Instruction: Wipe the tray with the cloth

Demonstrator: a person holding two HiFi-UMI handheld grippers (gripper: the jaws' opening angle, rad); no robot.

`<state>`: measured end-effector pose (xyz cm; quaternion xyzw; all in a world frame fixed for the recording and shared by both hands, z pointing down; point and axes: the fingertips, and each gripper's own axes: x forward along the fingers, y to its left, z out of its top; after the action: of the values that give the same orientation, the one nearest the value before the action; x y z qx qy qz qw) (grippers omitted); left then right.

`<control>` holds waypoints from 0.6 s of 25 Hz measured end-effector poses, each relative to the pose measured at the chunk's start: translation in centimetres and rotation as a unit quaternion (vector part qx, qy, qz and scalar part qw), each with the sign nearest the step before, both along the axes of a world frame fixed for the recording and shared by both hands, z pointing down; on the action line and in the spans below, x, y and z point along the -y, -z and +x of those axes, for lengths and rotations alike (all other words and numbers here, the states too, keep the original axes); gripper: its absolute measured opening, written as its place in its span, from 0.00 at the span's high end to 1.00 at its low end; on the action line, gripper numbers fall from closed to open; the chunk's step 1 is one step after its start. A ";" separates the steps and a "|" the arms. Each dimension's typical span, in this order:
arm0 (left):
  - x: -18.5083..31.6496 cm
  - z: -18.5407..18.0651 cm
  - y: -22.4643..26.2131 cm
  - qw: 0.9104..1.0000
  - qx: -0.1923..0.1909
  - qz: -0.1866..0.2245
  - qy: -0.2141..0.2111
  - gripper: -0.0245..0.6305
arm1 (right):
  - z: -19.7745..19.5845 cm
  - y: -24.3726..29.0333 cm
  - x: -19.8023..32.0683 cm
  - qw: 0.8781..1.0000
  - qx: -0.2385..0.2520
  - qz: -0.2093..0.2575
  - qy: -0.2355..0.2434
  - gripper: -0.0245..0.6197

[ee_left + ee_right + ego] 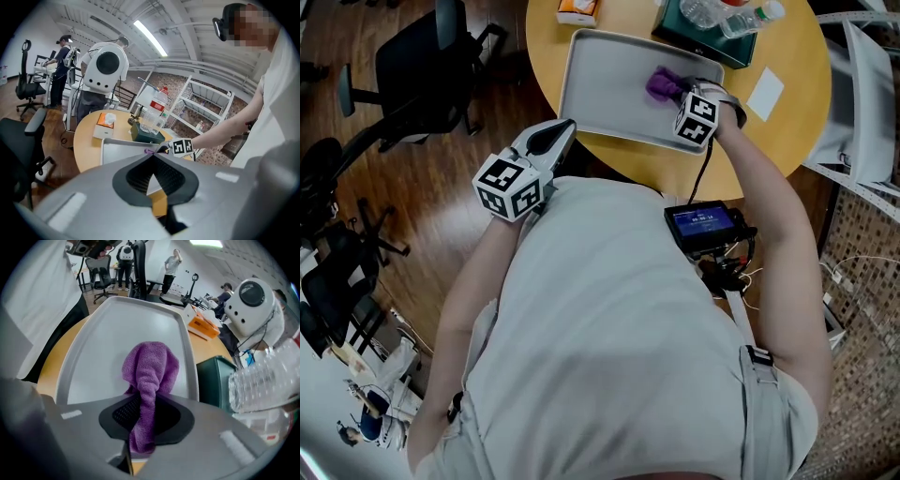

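The round wooden counter [787, 131] carries a grey plastic tray [117, 333]. My right gripper [146, 401] is clamped on the purple terry cloth [152, 366], which bunches on the tray just ahead of it. My left gripper [565, 127] hovers with jaws together and empty, the tray ahead.

The tray [600, 103] lies on the table [797, 131], with the cloth [661, 84] on its right part, in the right tool [143, 399]. Behind the tray, a tissue box [577, 9] stands left and a box of bottles [703, 33] right. The left tool [151, 157] hangs before the table.
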<state>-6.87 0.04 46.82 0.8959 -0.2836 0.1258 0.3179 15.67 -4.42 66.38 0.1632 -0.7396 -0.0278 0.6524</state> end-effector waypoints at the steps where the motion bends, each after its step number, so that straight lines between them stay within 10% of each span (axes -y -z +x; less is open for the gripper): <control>1: 0.0 -0.4 0.1 1.000 0.000 0.000 0.006 0.96 | -0.9 0.1 0.4 1.000 -0.002 0.000 0.013 0.85; 15: -0.4 -7.7 -0.5 0.996 -0.001 -0.005 0.084 0.96 | -15.2 0.0 5.1 0.991 -0.005 0.016 0.129 0.85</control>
<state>-14.54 0.39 47.30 0.8674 -0.3574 0.0990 0.3319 0.45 -9.50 66.34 0.0763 -0.7506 -0.1243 0.6445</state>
